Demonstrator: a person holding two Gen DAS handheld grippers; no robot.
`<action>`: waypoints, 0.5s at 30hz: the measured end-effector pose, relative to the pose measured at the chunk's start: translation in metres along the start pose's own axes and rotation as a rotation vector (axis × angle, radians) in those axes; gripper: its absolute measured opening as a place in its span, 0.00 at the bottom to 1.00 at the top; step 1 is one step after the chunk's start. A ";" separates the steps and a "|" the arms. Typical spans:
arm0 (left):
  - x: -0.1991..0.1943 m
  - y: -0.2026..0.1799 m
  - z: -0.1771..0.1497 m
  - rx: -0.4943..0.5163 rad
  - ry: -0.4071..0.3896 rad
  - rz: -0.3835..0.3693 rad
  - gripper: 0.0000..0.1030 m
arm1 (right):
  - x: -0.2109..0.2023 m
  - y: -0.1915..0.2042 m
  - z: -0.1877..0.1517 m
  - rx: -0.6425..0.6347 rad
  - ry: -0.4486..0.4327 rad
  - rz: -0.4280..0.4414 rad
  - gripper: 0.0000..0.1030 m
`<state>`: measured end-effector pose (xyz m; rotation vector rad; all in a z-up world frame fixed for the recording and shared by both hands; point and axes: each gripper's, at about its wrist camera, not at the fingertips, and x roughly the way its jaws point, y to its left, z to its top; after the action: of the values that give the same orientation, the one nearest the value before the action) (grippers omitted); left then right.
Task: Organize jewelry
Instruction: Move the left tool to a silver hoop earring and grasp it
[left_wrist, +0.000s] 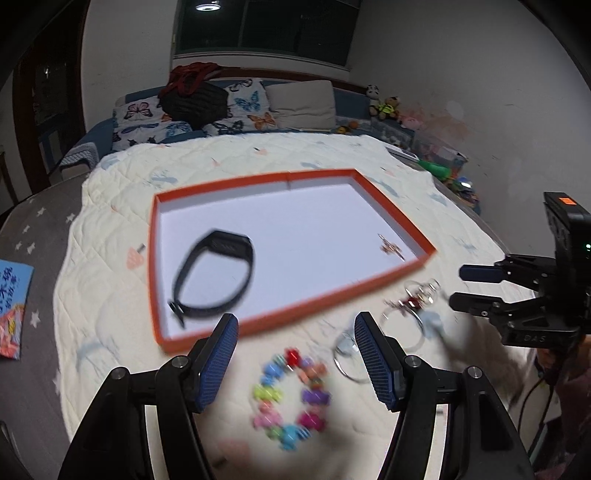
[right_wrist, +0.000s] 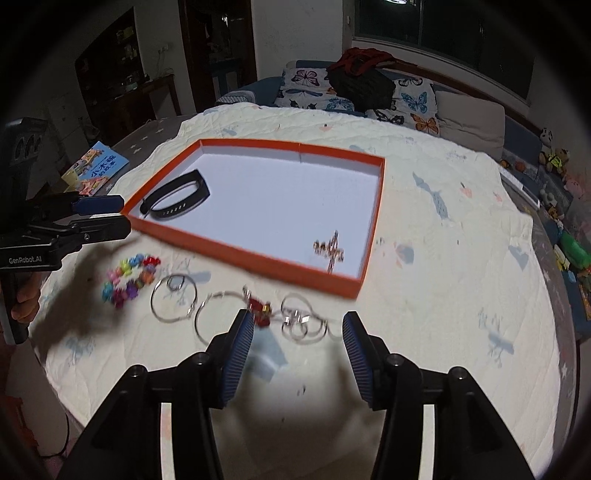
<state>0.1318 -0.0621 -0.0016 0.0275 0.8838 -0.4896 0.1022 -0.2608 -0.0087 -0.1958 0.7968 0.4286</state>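
An orange-rimmed tray (left_wrist: 258, 325) (right_wrist: 236, 254) with a white floor lies on the quilt. In it lie a black wristband (left_wrist: 216, 275) (right_wrist: 177, 201) and a small gold chain piece (left_wrist: 391, 249) (right_wrist: 330, 251). On the quilt in front of the tray lie a colourful bead bracelet (left_wrist: 291, 397) (right_wrist: 129, 278), silver bangles (left_wrist: 345, 354) (right_wrist: 173, 299) and silver rings with a red charm (left_wrist: 413, 301) (right_wrist: 260, 312). My left gripper (left_wrist: 295, 336) (right_wrist: 123, 214) is open and empty above the bead bracelet. My right gripper (right_wrist: 297, 332) (left_wrist: 456, 288) is open and empty above the rings.
The quilt (left_wrist: 110, 258) covers a bed with butterfly pillows (left_wrist: 243, 107) at the far end. A picture book (left_wrist: 13, 306) (right_wrist: 94, 168) lies on the grey sheet to the left. Toys (right_wrist: 569, 254) line the right side.
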 end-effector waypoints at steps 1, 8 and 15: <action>-0.001 -0.003 -0.004 0.003 0.002 -0.002 0.68 | 0.000 0.000 -0.004 0.006 0.003 0.006 0.54; -0.004 -0.015 -0.029 0.008 0.003 -0.004 0.68 | 0.007 -0.010 -0.016 0.064 0.016 0.024 0.54; -0.004 -0.017 -0.036 0.022 0.000 0.017 0.68 | 0.009 -0.017 -0.012 0.095 -0.009 0.019 0.43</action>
<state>0.0960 -0.0674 -0.0185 0.0550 0.8776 -0.4830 0.1077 -0.2774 -0.0238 -0.0980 0.8084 0.4085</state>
